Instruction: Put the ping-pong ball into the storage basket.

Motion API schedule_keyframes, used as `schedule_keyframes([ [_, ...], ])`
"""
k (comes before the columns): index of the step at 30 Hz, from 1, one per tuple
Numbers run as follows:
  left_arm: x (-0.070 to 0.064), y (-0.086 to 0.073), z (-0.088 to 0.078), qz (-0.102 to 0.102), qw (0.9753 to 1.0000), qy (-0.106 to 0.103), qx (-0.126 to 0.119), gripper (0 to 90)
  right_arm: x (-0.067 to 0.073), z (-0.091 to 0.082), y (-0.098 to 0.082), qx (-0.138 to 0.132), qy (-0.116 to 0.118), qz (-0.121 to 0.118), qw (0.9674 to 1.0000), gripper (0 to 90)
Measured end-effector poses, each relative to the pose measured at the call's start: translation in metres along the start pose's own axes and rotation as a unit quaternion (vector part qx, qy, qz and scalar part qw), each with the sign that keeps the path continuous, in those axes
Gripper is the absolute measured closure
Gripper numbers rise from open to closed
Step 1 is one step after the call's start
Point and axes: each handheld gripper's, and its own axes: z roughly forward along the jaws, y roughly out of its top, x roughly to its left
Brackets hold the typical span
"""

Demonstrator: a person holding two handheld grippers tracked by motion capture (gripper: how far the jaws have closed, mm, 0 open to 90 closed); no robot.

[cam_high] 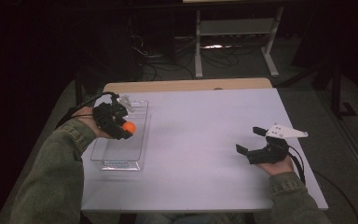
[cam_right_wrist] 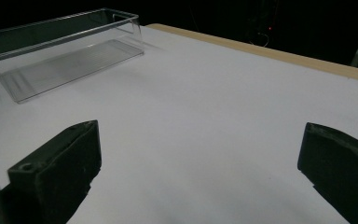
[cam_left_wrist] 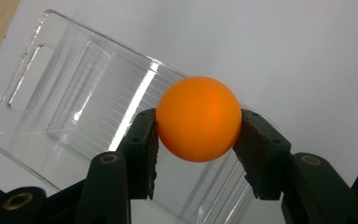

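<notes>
1. Two hand-held grippers over a white table (cam_high: 205,140); a person's forearms in green sleeves come in from the near edge.
2. Left gripper (cam_high: 123,127): jaws pinching an orange ball (cam_high: 129,127). In the left gripper view the ball (cam_left_wrist: 198,118) sits squarely between the two black pads (cam_left_wrist: 144,149), both pressed against its sides.
3. Ball position: held in the air over a clear plastic bin (cam_high: 121,140), above the bin's middle part as seen from the high view. It does not touch the bin.
4. Bin: long, see-through, open at the top, lying at the left side of the table with its long side running away from the person. The left gripper view shows its ribbed floor (cam_left_wrist: 74,116) and a cut-out handle slot at one end. Nothing lies in the part that shows.
5. Right gripper (cam_high: 251,142): jaws spread wide, nothing between them. It sits low at the right side of the table, well apart from the bin.
6. Right gripper view: both jaws stand apart over bare tabletop, with the bin (cam_right_wrist: 65,60) far off at the upper left.
</notes>
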Motion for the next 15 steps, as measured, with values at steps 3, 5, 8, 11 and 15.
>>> schedule_keyframes([
  [3,-0.001,0.0,0.003,0.001,1.0,-0.004,0.004,50.3,0.0,0.0,0.0,0.001,0.0,0.001,1.0,0.0],
  [5,-0.001,0.0,0.005,0.0,1.0,-0.004,0.006,50.3,0.0,0.0,0.0,0.001,0.001,0.001,1.0,0.0],
  [8,-0.001,-0.001,0.007,0.001,1.0,-0.005,0.006,50.3,0.0,0.0,0.0,0.001,0.0,0.001,1.0,0.0],
  [11,-0.001,-0.004,0.009,-0.001,1.0,-0.008,0.005,50.3,0.0,0.0,0.0,0.001,0.0,0.0,1.0,0.0],
  [15,0.0,-0.007,0.012,-0.003,0.9999,-0.01,0.008,50.3,0.0,0.0,0.0,0.002,0.001,0.0,1.0,0.0],
])
